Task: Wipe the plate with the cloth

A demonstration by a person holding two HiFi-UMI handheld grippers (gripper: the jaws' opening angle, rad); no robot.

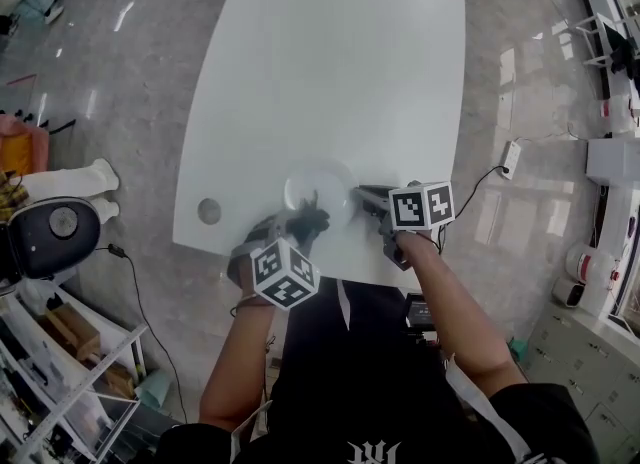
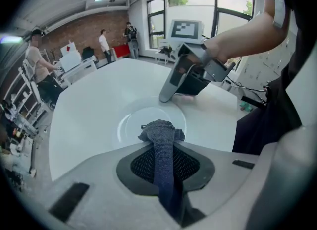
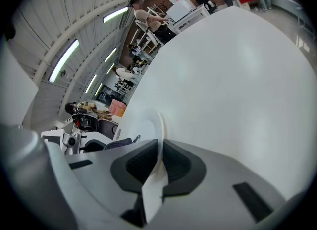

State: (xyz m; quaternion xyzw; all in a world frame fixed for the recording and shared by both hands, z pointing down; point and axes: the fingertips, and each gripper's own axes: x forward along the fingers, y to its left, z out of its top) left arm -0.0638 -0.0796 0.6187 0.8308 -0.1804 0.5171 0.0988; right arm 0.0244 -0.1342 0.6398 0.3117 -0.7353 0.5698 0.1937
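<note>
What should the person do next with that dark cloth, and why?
Probably sweep the cloth across the plate: the left gripper pinches it right over the plate, while the right gripper clamps the rim steady.

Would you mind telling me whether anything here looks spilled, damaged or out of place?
Nothing stands out. The plate sits whole on the white table, its rim clamped by the right gripper, while the left gripper holds the dark cloth over it. No spill shows.
</note>
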